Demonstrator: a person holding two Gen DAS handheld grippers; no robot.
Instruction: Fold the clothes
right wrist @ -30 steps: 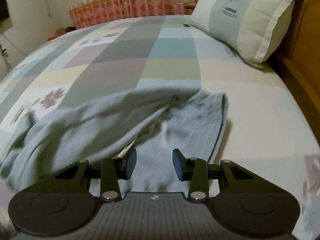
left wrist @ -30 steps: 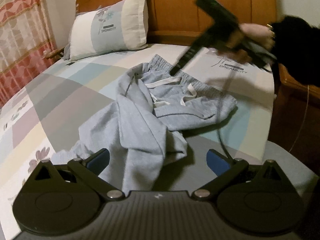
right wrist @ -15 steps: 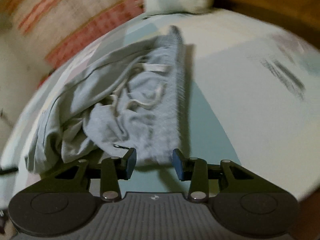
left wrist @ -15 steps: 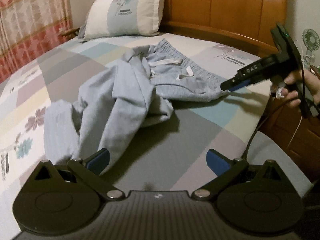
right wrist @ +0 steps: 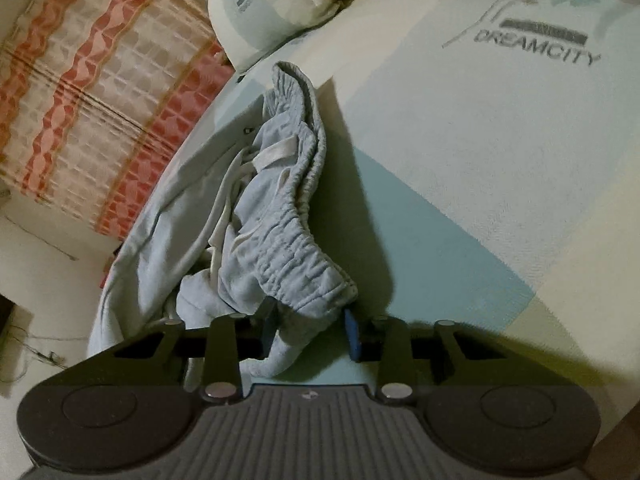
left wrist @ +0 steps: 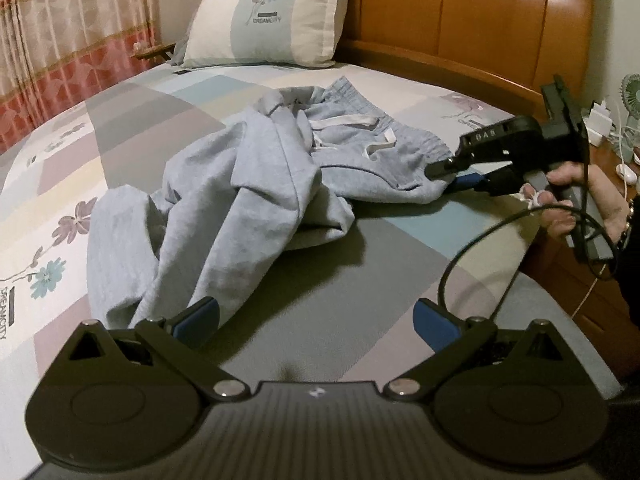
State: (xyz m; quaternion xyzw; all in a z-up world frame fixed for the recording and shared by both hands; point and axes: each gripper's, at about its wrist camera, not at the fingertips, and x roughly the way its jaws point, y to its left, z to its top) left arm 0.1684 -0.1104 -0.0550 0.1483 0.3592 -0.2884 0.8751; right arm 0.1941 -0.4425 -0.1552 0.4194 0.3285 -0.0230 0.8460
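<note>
Grey sweatpants (left wrist: 256, 184) lie crumpled on the patchwork bedsheet (left wrist: 360, 292), ahead of the left gripper (left wrist: 316, 320), whose fingers stand wide with bare sheet between them and open room beyond. The right gripper (right wrist: 310, 328) has just been closing, with the waistband corner (right wrist: 304, 296) between its fingers at the pants' near edge; whether the pads press it is hard to make out, since cloth seems to hide the left pad. The person's hand (left wrist: 592, 200) is cut off at the frame edge.
</note>
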